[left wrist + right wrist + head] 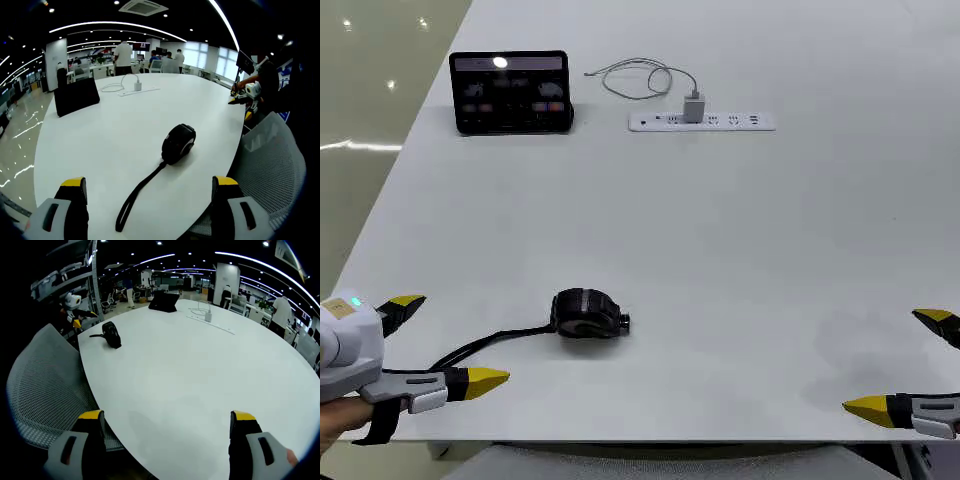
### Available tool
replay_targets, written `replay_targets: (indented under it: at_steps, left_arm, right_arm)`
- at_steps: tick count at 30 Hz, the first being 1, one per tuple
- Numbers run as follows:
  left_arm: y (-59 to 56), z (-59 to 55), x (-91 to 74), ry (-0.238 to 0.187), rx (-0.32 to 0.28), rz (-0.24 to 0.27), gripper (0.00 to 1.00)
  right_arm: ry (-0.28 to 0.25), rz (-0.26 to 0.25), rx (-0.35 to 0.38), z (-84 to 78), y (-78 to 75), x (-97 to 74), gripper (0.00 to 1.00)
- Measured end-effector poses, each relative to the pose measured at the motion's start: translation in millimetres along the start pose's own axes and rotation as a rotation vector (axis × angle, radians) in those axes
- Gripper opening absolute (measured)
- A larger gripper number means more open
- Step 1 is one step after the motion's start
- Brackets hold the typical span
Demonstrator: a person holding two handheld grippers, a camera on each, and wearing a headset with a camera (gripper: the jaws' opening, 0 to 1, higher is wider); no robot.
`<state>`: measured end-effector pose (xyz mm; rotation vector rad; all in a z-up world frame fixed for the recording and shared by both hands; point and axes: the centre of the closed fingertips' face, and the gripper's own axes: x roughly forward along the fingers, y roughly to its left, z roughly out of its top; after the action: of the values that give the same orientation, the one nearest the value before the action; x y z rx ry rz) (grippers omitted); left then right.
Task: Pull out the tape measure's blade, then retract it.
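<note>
Black tape measure [585, 313] sits on the white table [740, 230] near the front edge, left of centre, with nothing touching it. Blade wound in, case lying flat. Its black strap [480, 348] trails off toward the left gripper [455, 340] and ends between that gripper's two yellow-tipped jaws, not pinched by them.

Left gripper: jaws spread wide, holding nothing, hovering at the front left corner of the table just short of the tape measure. In the left gripper view the tape measure [178, 142] is dead ahead and the strap [137, 195] runs back down between the jaws.

Right gripper [895, 361]: jaws also wide apart, holding nothing, at the front right edge, well apart from the tape measure. In the right gripper view the tape measure [111, 334] is far off to the upper left.

At the far side of the table are a dark tablet [510, 92] propped upright and a white power strip [702, 122] with a charger [693, 107] and looped cable [635, 80]. A grey mesh chair [272, 165] is by the near edge
</note>
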<state>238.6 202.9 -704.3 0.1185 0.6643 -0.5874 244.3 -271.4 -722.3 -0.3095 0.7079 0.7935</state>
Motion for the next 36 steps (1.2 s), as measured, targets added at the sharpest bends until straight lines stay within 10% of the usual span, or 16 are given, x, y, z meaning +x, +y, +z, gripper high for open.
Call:
replay_targets:
  at_steps: [36]
  left_arm:
    - [2.7,2.1,0.9,0.008,0.049,-0.024,1.0]
  right_arm:
    - [-0.005,-0.03,0.008,-4.8,1.0,-11.1,1.0]
